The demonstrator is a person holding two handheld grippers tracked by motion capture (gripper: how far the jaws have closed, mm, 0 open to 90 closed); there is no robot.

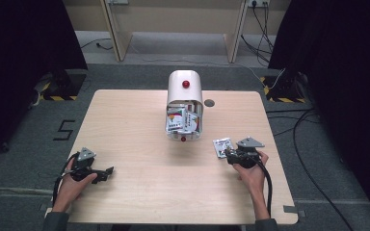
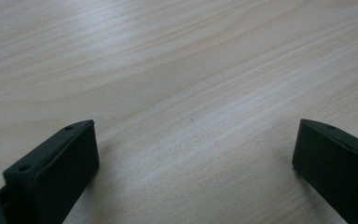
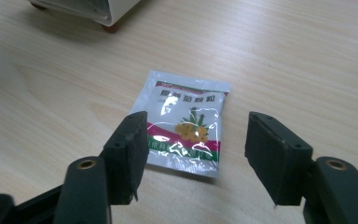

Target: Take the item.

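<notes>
A small white sachet (image 3: 185,122) with red and green bands and a yellow plant picture lies flat on the wooden table (image 1: 139,159). In the high view the sachet (image 1: 221,146) rests just left of my right gripper (image 1: 229,155). My right gripper (image 3: 193,149) stands open just above and behind it, pads apart and not pressing it. At the table's near left my left gripper (image 1: 107,172) lies low in the person's hand. My left gripper (image 2: 193,154) is open, with bare wood between its jaws.
A white dome-topped container (image 1: 185,103) with a red knob stands at the table's middle back, its open front stuffed with several similar sachets. Its red foot and white base (image 3: 93,11) show at the top left of the right gripper view. A dark round hole (image 1: 209,102) sits beside it.
</notes>
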